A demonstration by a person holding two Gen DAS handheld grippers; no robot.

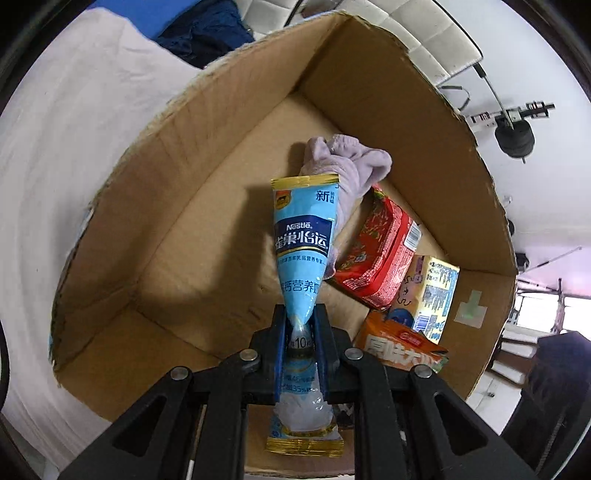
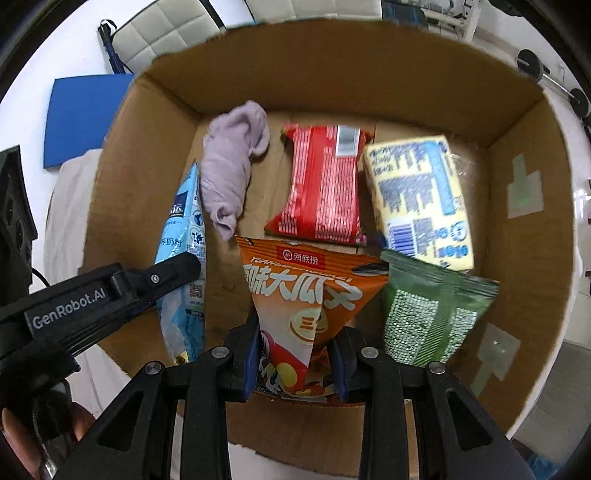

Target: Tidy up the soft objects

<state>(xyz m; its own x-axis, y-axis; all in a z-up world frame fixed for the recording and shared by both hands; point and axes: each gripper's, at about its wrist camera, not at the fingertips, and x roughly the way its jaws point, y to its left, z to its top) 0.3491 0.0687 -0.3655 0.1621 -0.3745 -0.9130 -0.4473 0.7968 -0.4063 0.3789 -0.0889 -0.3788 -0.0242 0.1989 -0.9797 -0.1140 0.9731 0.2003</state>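
My left gripper (image 1: 301,325) is shut on a light blue Nestle pouch (image 1: 301,240) and holds it inside a cardboard box (image 1: 177,158), at the box's left side. In the right wrist view the pouch (image 2: 181,236) hangs by the left wall with the left gripper's finger (image 2: 173,271) on it. My right gripper (image 2: 297,350) is shut on an orange snack bag (image 2: 303,295) near the front of the box (image 2: 332,74). A lilac cloth (image 2: 231,162), a red packet (image 2: 321,184), a yellow pack (image 2: 421,195) and a green bag (image 2: 428,314) lie on the box floor.
A white sheet (image 1: 74,147) lies left of the box. A blue pad (image 2: 81,114) lies beyond the box's far left corner. White padded chairs (image 2: 162,33) stand behind the box. Weights and a stand (image 1: 513,133) are at the right.
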